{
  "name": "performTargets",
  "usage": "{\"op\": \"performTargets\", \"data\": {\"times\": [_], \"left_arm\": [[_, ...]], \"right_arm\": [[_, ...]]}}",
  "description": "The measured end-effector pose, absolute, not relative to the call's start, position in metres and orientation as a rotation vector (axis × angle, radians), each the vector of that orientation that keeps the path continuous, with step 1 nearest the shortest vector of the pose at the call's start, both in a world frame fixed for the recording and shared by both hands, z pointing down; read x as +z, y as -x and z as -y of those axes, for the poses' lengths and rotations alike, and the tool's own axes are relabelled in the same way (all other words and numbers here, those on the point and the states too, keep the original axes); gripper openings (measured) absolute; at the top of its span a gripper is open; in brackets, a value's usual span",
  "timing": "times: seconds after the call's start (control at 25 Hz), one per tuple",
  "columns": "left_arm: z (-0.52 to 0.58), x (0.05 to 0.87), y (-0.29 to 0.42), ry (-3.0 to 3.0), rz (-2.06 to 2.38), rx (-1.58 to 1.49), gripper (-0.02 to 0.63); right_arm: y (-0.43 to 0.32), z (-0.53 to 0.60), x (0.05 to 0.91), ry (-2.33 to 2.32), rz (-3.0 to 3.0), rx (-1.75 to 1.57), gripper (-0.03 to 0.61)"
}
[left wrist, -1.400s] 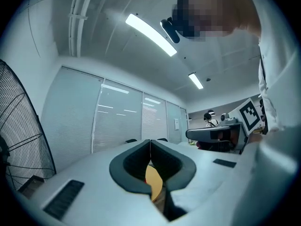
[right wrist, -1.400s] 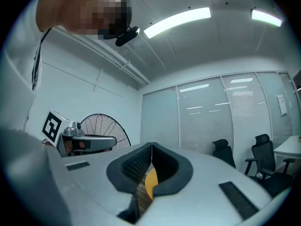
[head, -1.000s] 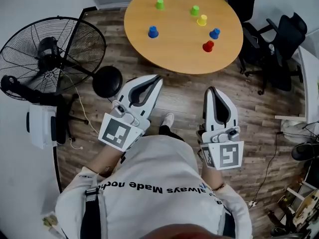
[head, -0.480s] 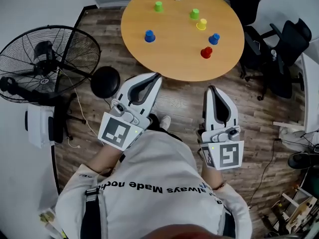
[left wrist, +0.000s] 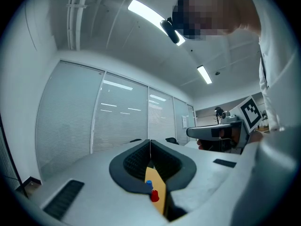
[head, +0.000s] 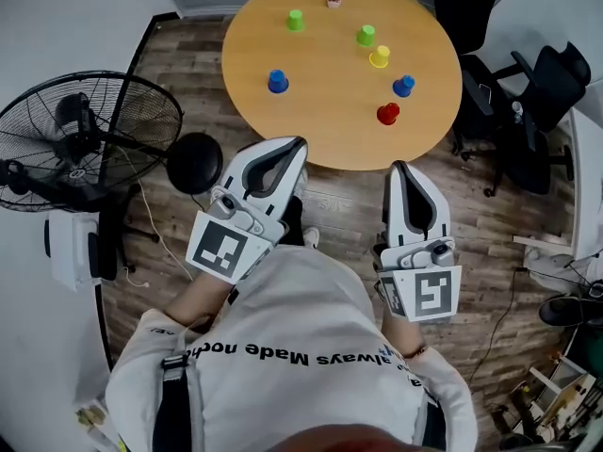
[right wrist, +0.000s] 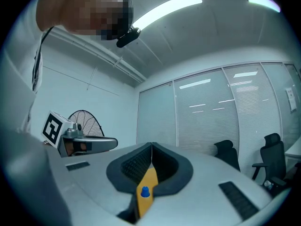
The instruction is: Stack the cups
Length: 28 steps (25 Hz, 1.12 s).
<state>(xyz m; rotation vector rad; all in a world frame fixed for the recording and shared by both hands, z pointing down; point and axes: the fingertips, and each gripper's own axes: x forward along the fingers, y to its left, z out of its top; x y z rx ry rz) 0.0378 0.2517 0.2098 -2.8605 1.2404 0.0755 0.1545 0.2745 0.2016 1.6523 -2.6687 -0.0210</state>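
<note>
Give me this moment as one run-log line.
stage: before first pick | left claw: shut, empty | right claw: shut, empty | cups: apart on round table, none stacked

A: What colours are the cups?

B: The left green cup (head: 296, 20) and right green cup (head: 366, 35) are bright green. There is also a yellow cup (head: 380, 56), a left blue cup (head: 277, 81), a right blue cup (head: 403, 86) and a red cup (head: 387, 113). The round table (head: 320, 125) is a light orange-brown.

A: And the grippers?

B: The left gripper (head: 300, 142) and right gripper (head: 399, 166) are white with black jaw linings. Their marker cubes (head: 222, 249) carry black-and-white square patterns.

A: What about the surroundings?

B: The plank floor (head: 349, 196) is grey-brown. The fan (head: 94, 130) and office chair (head: 537, 92) are black, and the shirt (head: 283, 384) is white with black lettering.
</note>
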Motion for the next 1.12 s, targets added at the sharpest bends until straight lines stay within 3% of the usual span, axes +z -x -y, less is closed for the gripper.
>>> {"op": "performTargets", "data": {"times": [1.12], "left_arm": [[0.012, 0.21, 0.002, 2.887, -1.162, 0.116, 0.025]], "right_arm": [[-0.111, -0.015, 0.199, -1.714, 2.606, -0.063, 0.028]]}}
